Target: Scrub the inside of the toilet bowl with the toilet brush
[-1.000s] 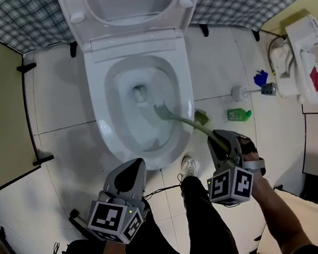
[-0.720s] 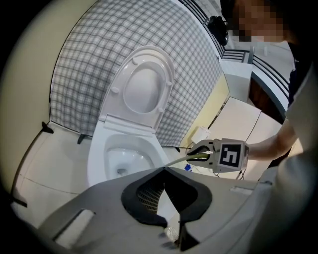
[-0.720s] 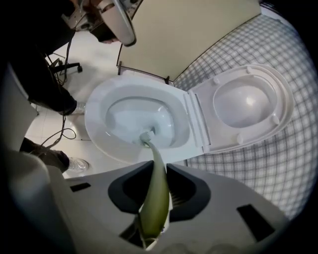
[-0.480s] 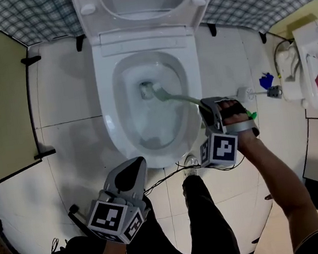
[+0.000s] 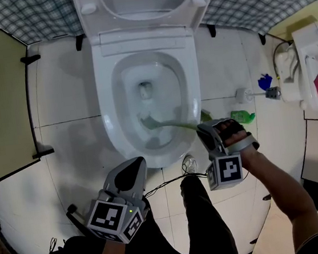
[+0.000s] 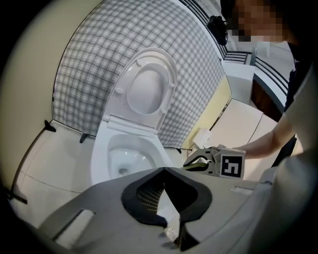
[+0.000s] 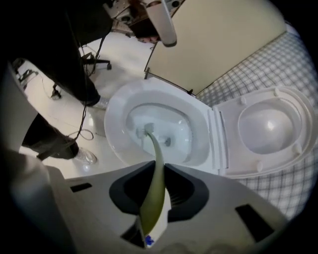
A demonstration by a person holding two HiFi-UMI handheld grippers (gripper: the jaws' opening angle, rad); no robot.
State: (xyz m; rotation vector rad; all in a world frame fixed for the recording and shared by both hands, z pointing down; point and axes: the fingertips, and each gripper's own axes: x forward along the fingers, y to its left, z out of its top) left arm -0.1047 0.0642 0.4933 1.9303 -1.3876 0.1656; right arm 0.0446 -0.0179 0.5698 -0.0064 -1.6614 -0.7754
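Nearest the person, the left gripper point(image 5: 131, 166) hangs low over the tiled floor point(image 5: 69, 146), short of the front of the toilet and well apart from the work; it is probably parked there to keep out of the brush's path. Its jaws meet at the tips with nothing between them, and only floor shows through the gap behind them.

Just beyond it and to the right, the right gripper point(image 5: 208, 130) sits beside the bowl's right rim and tips steeply downward. That slope seems chosen so the long curved handle clears the rim and the head can press against the porcelain. Its jaws have just been closing; they stand only partly apart because the thick end of the handle fills the gap, with a pad pressed on either side.

The toilet brush point(image 5: 173, 126) runs from that grip leftward over the rim; its head lies inside the toilet bowl point(image 5: 108, 104), on the near slope just short of the drain hole, so scrubbing looks to be under way.

Farther off, the seat and lid point(image 5: 148, 15) stand raised against the checked wall, leaving the bowl open; a green bottle point(image 5: 243, 116) lies on the floor to the right.
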